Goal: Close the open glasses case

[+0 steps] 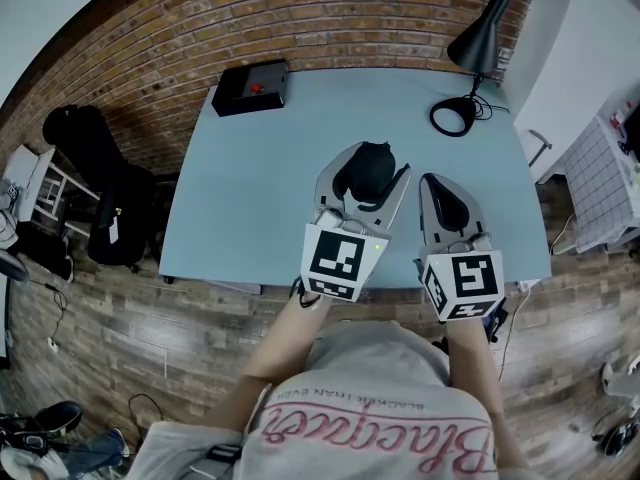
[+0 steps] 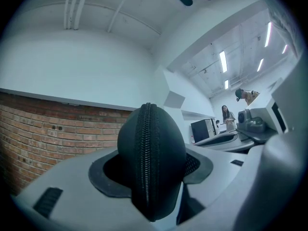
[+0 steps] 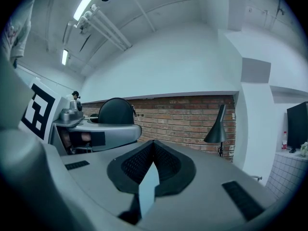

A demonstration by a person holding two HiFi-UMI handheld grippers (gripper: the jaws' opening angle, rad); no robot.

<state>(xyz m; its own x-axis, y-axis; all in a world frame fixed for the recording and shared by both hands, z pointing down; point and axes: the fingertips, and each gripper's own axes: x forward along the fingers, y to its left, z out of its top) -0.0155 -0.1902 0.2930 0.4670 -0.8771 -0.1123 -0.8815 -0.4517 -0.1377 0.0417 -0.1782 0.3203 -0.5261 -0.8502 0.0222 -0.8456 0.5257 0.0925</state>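
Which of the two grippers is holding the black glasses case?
The left gripper: the black glasses case sits clamped between its fingers. The right gripper has its fingers shut together on nothing.

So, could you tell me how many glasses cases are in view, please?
1. The black glasses case is clamped between the left gripper's jaws, over the blue table. The right gripper is shut and empty; none seen elsewhere.

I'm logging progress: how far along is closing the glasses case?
Done, it seems: the glasses case looks shut, zipper meshed along the edge that shows. In hand: the left gripper clamps it over the table; the right gripper is shut and empty. Left: checking the zipper's hidden end, probably, and setting it down.
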